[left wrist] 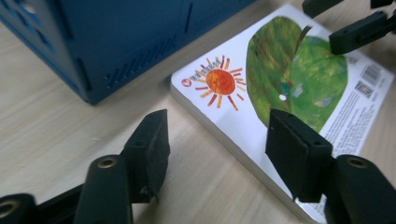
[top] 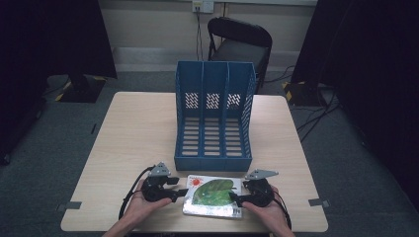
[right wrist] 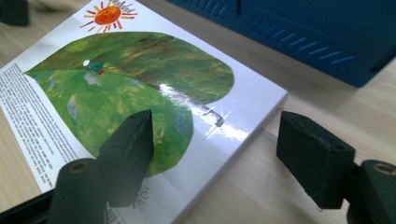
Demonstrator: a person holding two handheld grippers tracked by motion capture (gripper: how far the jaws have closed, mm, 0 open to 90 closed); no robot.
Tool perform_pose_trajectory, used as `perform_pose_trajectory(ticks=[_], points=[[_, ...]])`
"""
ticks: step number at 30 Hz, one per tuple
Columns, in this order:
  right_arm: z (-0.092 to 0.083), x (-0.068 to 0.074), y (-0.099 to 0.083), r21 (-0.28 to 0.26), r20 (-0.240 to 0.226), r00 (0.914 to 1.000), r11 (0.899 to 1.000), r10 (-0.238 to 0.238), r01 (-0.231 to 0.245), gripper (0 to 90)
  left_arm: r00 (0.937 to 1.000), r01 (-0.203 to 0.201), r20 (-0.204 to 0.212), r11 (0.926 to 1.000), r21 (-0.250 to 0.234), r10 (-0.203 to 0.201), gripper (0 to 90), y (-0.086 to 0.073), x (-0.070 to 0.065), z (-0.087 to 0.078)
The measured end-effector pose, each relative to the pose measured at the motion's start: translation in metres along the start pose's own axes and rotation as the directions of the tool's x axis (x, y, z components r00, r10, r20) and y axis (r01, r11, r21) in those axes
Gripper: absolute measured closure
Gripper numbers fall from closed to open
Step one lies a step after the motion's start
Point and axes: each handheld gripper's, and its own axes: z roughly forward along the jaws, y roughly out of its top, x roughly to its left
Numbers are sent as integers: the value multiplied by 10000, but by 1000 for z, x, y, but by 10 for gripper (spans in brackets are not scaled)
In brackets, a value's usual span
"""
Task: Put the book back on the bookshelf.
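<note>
So nearest to the person, at the front edge of the pale wood-grain table (top: 133, 128), there's a thick glossy board book with a big green leaf and an orange sun on its white cover (top: 213, 195), lying flat. A hand comes in on each side of it, each holding a black two-jaw gripper.

The left gripper (top: 179, 186) sits at the book's left edge. In the left gripper view its jaws stand apart and straddle that edge of the book (left wrist: 285, 74), one pad over the cover and the other over bare table, neither one pressing on anything, so it's released, not gripping.

Same deal on the other side: the right gripper (top: 233, 199) is at the book's right edge. In the right gripper view the book (right wrist: 140, 88) runs under one pad while the other hangs over the wood beside the book's corner, jaws apart, nothing clamped.

Just past the book, very close to its far edge, stands a blue plastic three-slot magazine file rack with perforated walls (top: 214, 118), open side facing the person.

Behind the table on the grey carpet there's a dark folding chair (top: 240, 42)
</note>
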Motion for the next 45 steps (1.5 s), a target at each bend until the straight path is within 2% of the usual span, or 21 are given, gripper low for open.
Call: perform_pose_trajectory(ticks=[2, 4, 5, 9, 16, 19, 23, 28, 33, 36, 38, 40, 41, 43, 45], points=[[1, 1, 0, 9, -113, 9999, 10000, -64, 64, 267, 10000, 60, 25, 9994, 352, -61, 371, -2, 0, 7], [2, 1, 0, -8, -135, 9999, 10000, -34, 34, 268, 9999, 61, 147, 9998, 213, -64, 346, -3, -2, 9], [3, 2, 1, 13, -217, 9997, 10000, 61, -61, 240, 9997, 121, 226, 9997, 207, -126, 341, -3, -2, 10], [6, 7, 1, -33, -53, 9999, 9999, -100, 100, 223, 9989, 291, 358, 9994, 207, -298, 307, -2, -2, 10], [8, 15, 0, 94, -409, 9988, 9995, -283, 287, 202, 9982, 343, 481, 9993, 145, -350, 281, -3, -3, 11], [9, 19, 0, 167, -521, 9979, 9991, -380, 389, 172, 9990, 250, 370, 9995, 166, -256, 296, -3, -3, 11], [9, 19, -2, 342, -714, 9970, 9989, -289, 314, 148, 9998, 122, 162, 9997, 193, -125, 387, -3, -1, 9], [8, 24, -4, 446, -876, 9949, 9975, -500, 541, 130, 9999, 109, -37, 9997, 202, -109, 386, -3, -1, 9], [7, 26, -4, 536, -1056, 9924, 9962, -625, 684, 130, 9998, 160, -93, 9989, 443, -156, 401, 3, 3, 10], [7, 26, -4, 542, -1086, 9924, 9964, -587, 649, 133, 10000, 59, 56, 9995, 324, -61, 401, 0, 5, 9], [7, 26, -4, 538, -1090, 9920, 9961, -634, 696, 132, 9997, 249, 35, 9996, 135, -250, 400, -2, 4, 8], [7, 26, -4, 536, -1096, 9919, 9961, -635, 697, 134, 9986, 457, 260, 9989, 106, -459, 350, -4, 4, 7], [7, 26, -4, 540, -1125, 9915, 9959, -659, 723, 136, 9985, 478, 261, 9989, 24, -479, 313, -5, 3, 8], [7, 27, -4, 555, -1160, 9908, 9955, -699, 768, 136, 9990, 404, 167, 9992, -69, -403, 303, -6, 1, 9], [7, 27, -4, 568, -1186, 9906, 9955, -681, 752, 138, 9980, 601, 189, 9981, -98, -599, 255, -5, -1, 10]])
